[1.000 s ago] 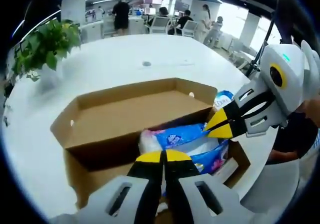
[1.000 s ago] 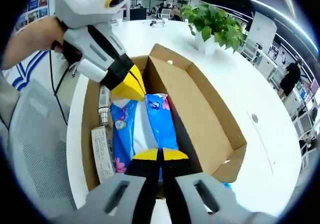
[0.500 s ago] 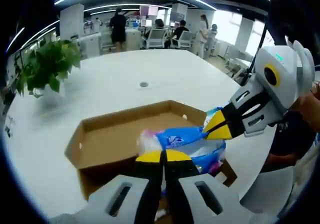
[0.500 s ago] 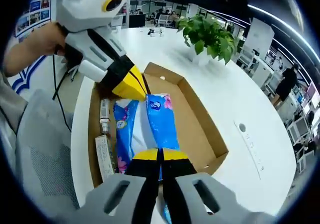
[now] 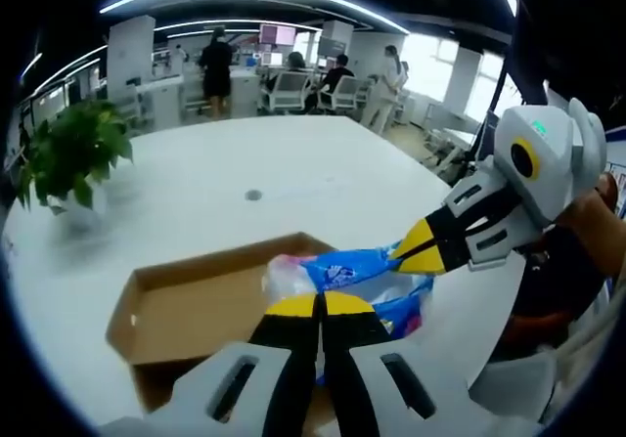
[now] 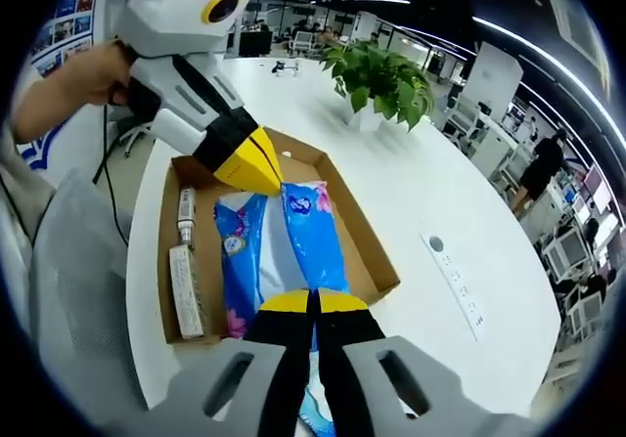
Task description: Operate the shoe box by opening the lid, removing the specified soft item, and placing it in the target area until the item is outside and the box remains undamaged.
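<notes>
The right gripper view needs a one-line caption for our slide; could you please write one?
Both grippers, right and left, pinch opposite ends of a blue tissue pack above the open shoe box.

- the blue and white plastic-wrapped soft tissue pack (image 6: 282, 251), pinched at one end by the left gripper (image 6: 262, 175) and at the other by the right gripper (image 6: 311, 305), has risen from inside the open brown cardboard shoe box (image 6: 358, 251) to hang well above it.
- in the left gripper view the shoe box (image 5: 186, 305) now sits lower and looks smaller beneath the pack (image 5: 357, 279).
- the box's inner floor, earlier hidden under the pack, now shows bare.
</notes>
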Motion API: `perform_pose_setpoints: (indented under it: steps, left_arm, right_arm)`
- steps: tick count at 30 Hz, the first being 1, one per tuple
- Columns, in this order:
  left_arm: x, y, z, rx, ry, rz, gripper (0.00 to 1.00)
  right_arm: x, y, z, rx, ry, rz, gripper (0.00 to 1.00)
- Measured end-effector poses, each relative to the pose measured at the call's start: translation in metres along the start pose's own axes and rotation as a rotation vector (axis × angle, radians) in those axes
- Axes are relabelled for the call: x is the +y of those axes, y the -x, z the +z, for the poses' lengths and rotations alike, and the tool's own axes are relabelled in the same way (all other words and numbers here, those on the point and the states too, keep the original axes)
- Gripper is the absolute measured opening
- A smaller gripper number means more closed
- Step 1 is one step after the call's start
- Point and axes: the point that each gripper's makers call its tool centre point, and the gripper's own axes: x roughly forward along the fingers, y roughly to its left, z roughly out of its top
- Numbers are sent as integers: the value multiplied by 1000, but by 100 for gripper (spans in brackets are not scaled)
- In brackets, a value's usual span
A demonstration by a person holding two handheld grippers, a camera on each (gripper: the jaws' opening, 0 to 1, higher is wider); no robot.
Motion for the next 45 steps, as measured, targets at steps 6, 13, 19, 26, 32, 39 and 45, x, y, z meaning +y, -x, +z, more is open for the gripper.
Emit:
perform_pose_setpoints:
  steps: [6, 13, 19, 26, 32, 39, 45]
  left_arm:
    - [-22, -19, 10, -3, -3, -37, 0]
    - [-50, -38, 16, 2, -19, -91, 0]
    - [-72, -55, 20, 16, -38, -130, 0]
    - [-92, -73, 24, 29, -45, -169, 0]
    - [-113, -89, 25, 48, -51, -210, 0]
    - [-139, -108, 23, 68, -77, -248, 0]
    - [-159, -125, 14, 86, -113, -279, 0]
  right_arm:
    - [-21, 16, -18, 13, -5, -44, 0]
    - [-41, 32, -42, 25, -15, -86, 0]
    - [-56, 43, -63, 45, -10, -101, 0]
    - [-69, 53, -82, 60, -12, -115, 0]
    - [-81, 65, -102, 78, -36, -137, 0]
    - [-94, 78, -127, 96, -54, -175, 0]
    - [-99, 86, -150, 111, -57, -194, 0]
